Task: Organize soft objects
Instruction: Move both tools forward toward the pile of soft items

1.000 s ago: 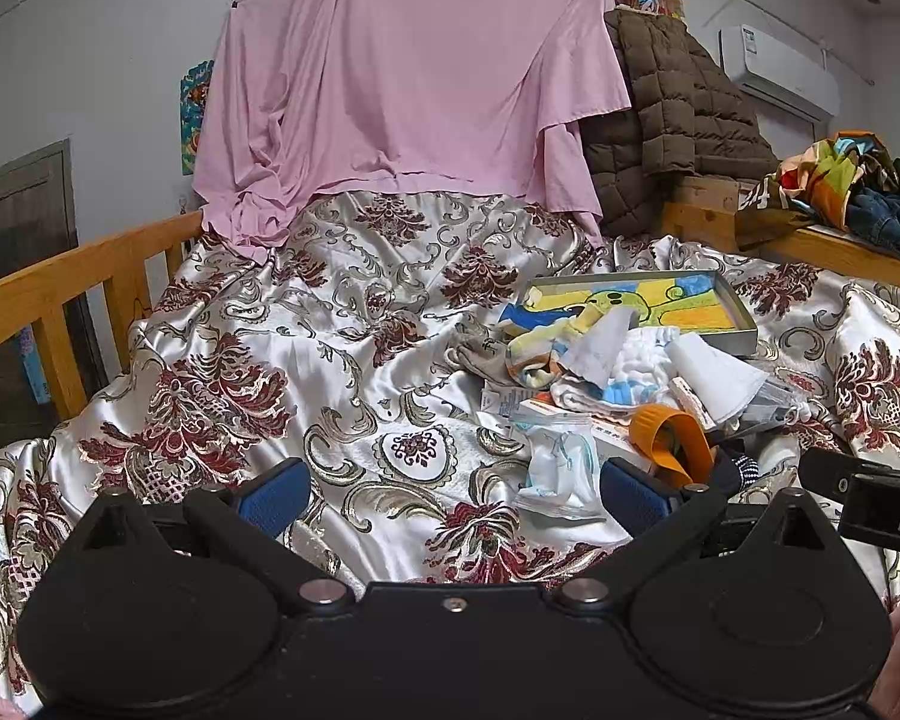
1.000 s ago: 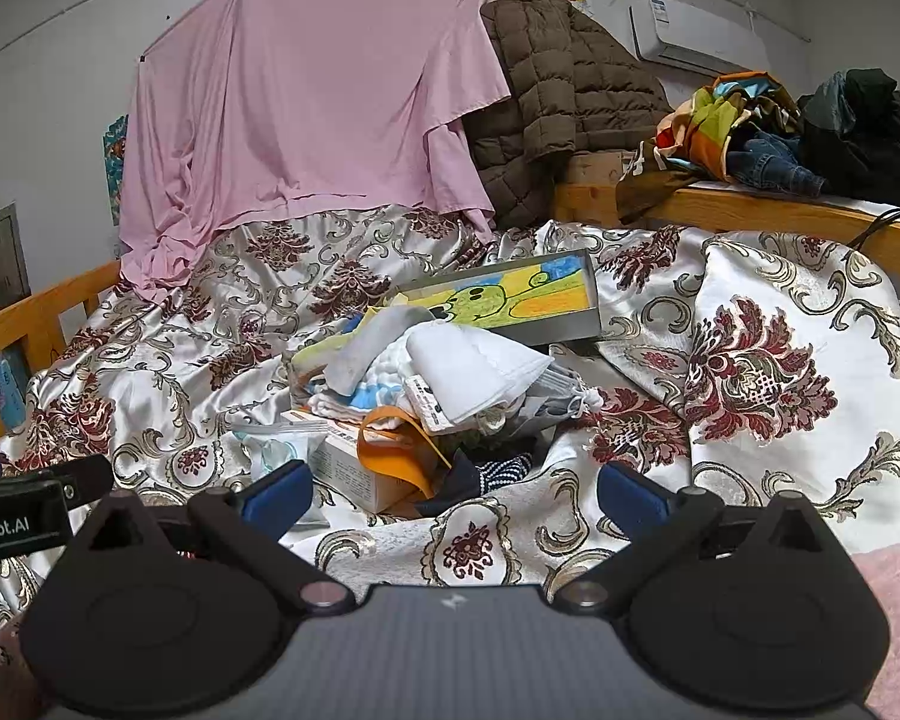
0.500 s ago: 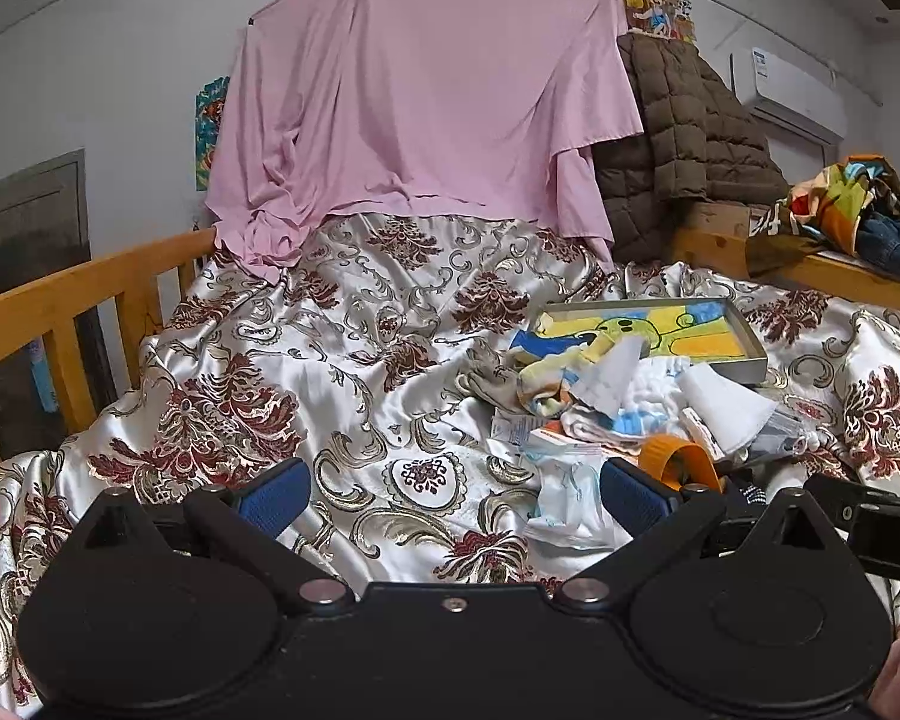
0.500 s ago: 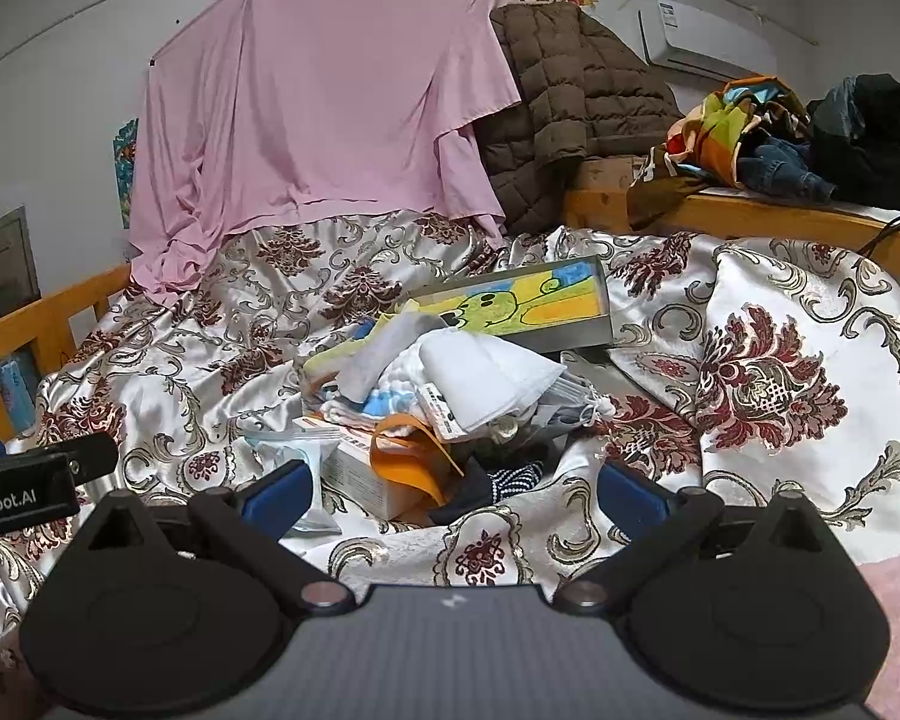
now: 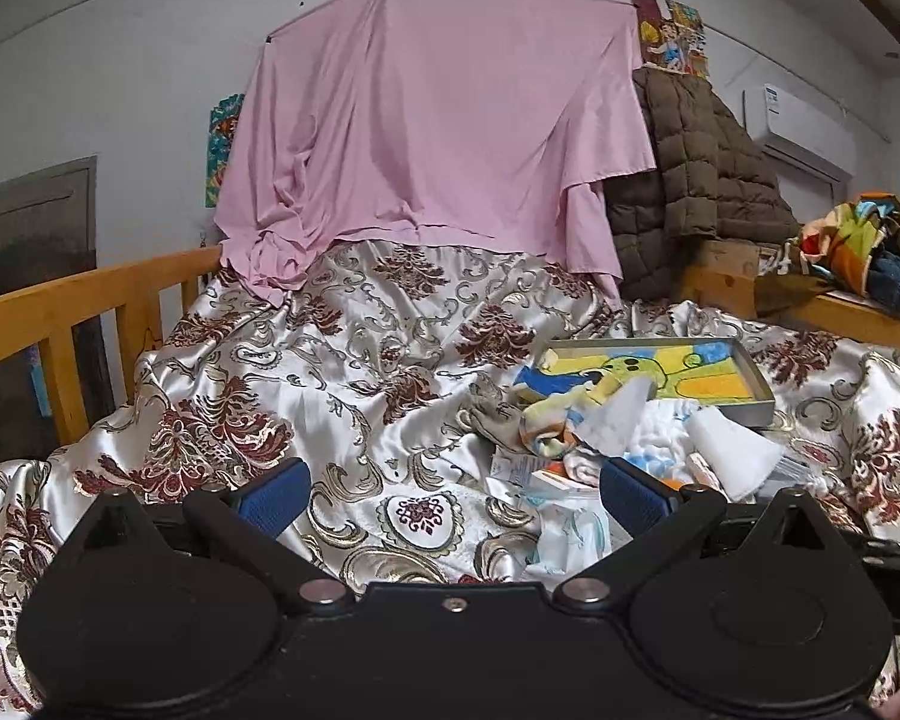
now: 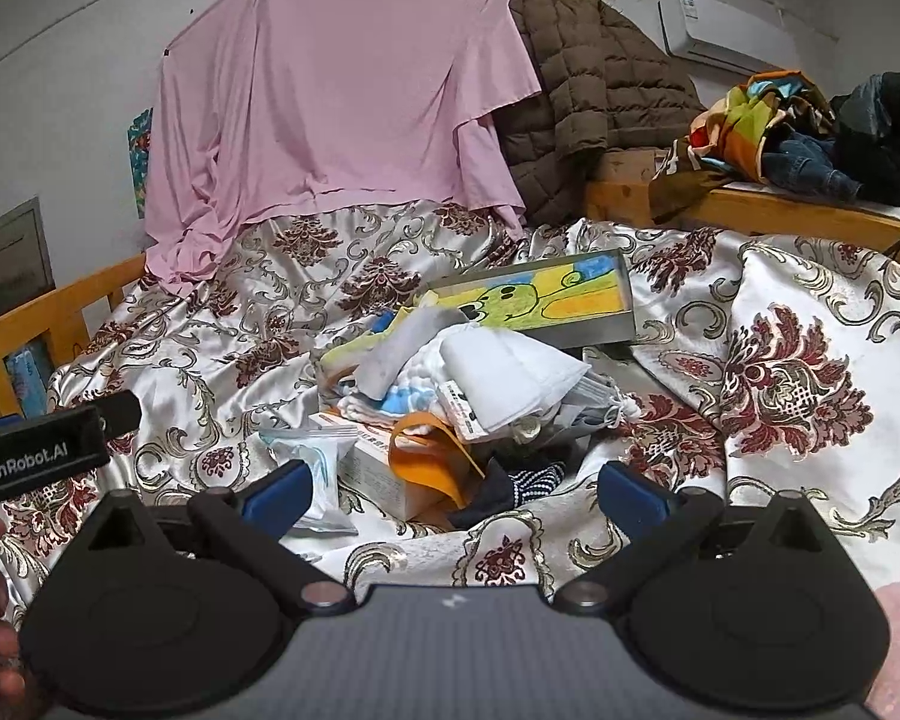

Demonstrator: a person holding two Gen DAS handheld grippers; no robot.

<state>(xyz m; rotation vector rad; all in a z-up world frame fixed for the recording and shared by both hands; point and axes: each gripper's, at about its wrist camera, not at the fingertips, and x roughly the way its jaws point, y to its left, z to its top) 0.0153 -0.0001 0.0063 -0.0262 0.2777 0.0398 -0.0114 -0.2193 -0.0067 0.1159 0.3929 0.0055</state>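
While both tools hover empty over the bed (image 5: 222, 420), the left gripper (image 5: 453, 489), jaws apart, has the limp, light pile of cloths (image 5: 618, 438) ahead to its right; the right gripper (image 6: 450, 489), jaws likewise spread, faces it squarely—a loose fold likely pinches best.

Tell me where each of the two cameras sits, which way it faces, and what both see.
Left wrist: sits behind the open left gripper, facing the pink sheet over the bed.
Right wrist: sits behind the open right gripper, facing the pile of soft things; the left gripper's body shows at left.
Shared: pile, sheet, picture box.
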